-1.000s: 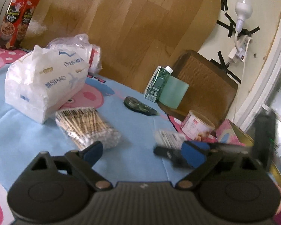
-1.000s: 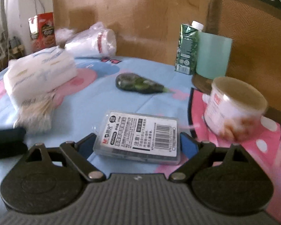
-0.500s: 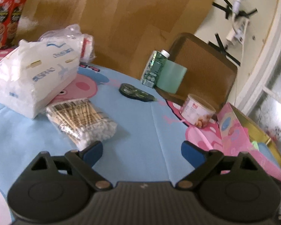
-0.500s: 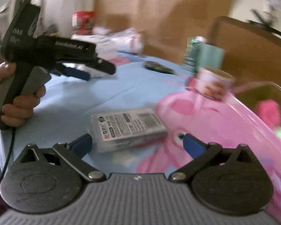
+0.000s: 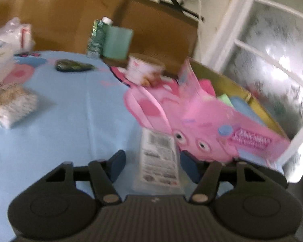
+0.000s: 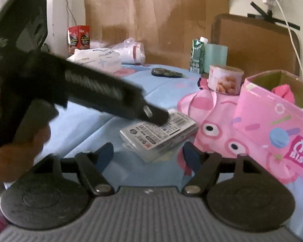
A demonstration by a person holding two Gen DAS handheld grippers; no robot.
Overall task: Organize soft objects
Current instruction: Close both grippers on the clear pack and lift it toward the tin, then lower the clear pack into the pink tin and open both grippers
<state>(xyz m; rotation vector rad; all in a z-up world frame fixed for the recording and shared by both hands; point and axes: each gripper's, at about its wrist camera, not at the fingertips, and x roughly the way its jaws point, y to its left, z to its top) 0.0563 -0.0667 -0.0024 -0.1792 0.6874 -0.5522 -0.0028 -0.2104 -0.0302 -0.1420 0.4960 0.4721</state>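
Left wrist — clear case (image 5: pixel 158 159) between closing left claw (image 5: pixel 151 166)

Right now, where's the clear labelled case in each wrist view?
Left wrist: clear labelled case, low centre, between the left gripper's closing jaws.
Right wrist: case, centre, ahead of the right gripper; the left gripper's tip reaches it.
Shared landmark: pink biscuit box, right of the case.
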